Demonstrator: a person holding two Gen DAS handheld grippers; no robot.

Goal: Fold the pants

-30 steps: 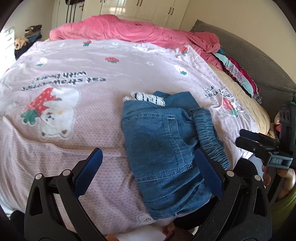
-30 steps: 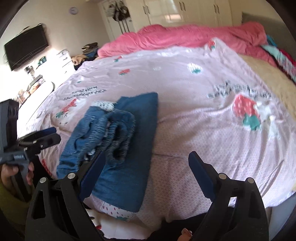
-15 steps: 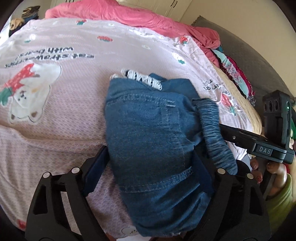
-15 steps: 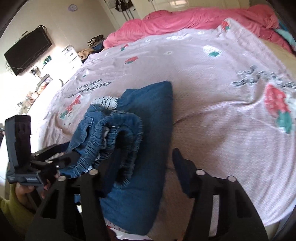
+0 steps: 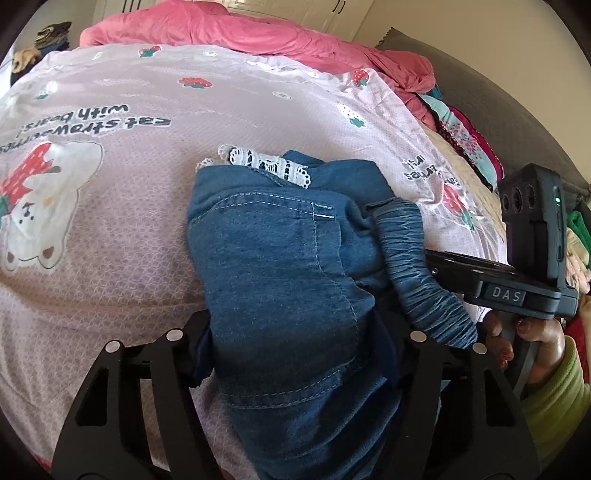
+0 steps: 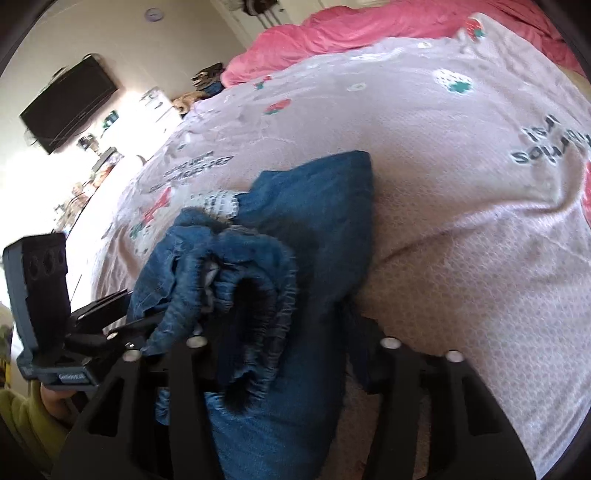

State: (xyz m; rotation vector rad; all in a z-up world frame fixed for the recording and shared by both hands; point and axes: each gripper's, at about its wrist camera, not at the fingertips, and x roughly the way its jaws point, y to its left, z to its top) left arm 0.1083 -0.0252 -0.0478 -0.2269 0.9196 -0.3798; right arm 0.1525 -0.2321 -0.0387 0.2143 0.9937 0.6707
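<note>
1. The folded blue denim pants (image 5: 280,280) lie at the near edge of the pale pink strawberry-print bedspread (image 5: 129,229), with a strip of white lace trim (image 5: 269,164) showing at their far end.
2. The left gripper (image 5: 295,354) has its black fingers on either side of the pants' near end, closed in against the denim; it grasps the pants.
3. The right gripper (image 6: 284,354) straddles the pants at the ruched elastic waistband (image 6: 258,295). Its fingers press into the cloth on both sides, so it too grips the pants.
4. No container appears in either view (the pants rest directly on the bedspread).
5. Only the left wrist view shows the grey upholstered headboard (image 5: 480,92) beyond the bedspread and a pile of patterned clothes (image 5: 465,136) just beside its right border; there the right gripper reaches the waistband from the side.
6. Only the right wrist view shows the black wall-mounted television (image 6: 70,107) far left of the bedspread.
7. A rumpled pink duvet (image 5: 229,33) lies at the bedspread's far end in both views.
</note>
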